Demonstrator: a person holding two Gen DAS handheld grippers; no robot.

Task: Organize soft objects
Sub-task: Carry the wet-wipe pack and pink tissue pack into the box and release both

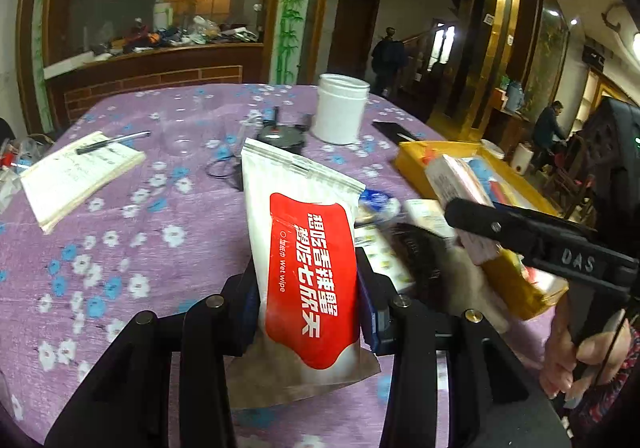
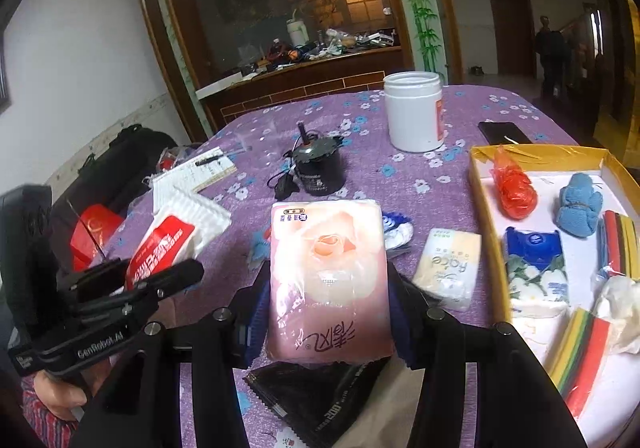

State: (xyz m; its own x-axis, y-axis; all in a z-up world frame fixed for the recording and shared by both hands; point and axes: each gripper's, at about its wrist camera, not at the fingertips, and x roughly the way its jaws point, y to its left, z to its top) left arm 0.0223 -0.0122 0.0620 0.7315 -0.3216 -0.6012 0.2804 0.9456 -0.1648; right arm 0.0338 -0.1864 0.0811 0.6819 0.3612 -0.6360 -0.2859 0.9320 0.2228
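My left gripper [image 1: 308, 288] is shut on a white and red wet wipe packet [image 1: 308, 260] and holds it above the purple flowered tablecloth [image 1: 120, 248]. My right gripper [image 2: 328, 296] is shut on a pink tissue pack [image 2: 328, 280] with a rose print, held above the table left of the yellow-rimmed box [image 2: 486, 224]. The box holds a red bag [image 2: 514, 188], a blue cloth [image 2: 580, 208], a blue flowered pack [image 2: 536, 268] and striped cloths [image 2: 580, 352]. In the right wrist view the left gripper with its packet [image 2: 160, 244] shows at the left.
A white jar [image 2: 414, 112], a small dark motor [image 2: 318, 168], a notebook with a pen [image 1: 76, 176] and a black phone [image 2: 504, 132] stand on the table. A "Face" tissue pack [image 2: 448, 268], a black sachet [image 2: 320, 400] and a blue-white wrapper [image 2: 394, 228] lie near the box.
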